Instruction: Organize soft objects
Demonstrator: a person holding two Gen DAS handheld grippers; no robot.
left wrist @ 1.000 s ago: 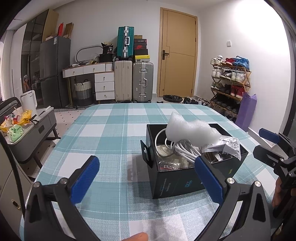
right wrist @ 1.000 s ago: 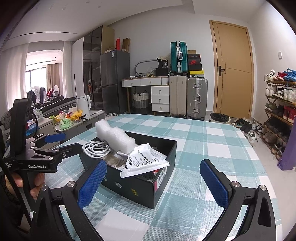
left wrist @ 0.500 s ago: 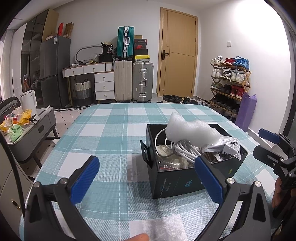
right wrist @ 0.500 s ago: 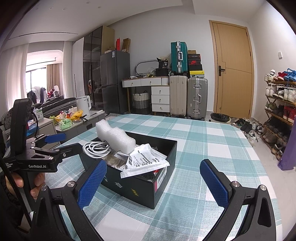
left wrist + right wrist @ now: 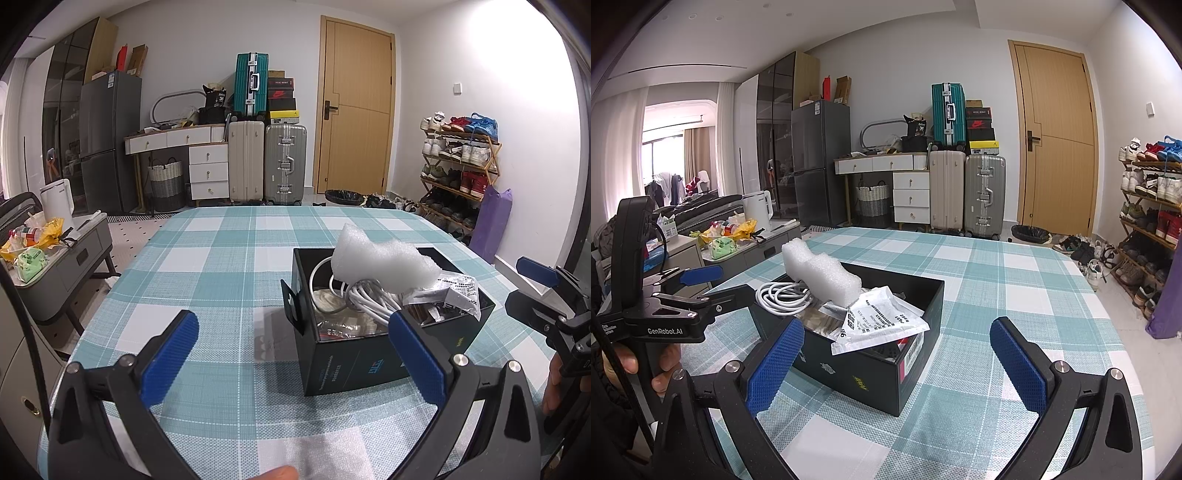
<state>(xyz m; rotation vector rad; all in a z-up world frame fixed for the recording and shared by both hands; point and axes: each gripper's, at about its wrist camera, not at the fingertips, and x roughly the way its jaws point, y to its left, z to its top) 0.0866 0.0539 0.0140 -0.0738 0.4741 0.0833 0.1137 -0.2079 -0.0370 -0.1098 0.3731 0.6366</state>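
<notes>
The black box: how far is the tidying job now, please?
Done: foam, cable and a white packet already lie in the black box, piled above its rim. In hand: nothing; left gripper and right gripper are both open, short of the box. Left: whether more remains, the views do not show.

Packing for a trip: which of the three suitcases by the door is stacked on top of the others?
The teal suitcase. It stands upright on the beige suitcase; the silver one stands beside that on the floor.

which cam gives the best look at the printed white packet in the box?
Right wrist: the white packet lies face-on at the black box's near end, print visible. Left wrist shows only its crumpled edge behind the foam block.
</notes>
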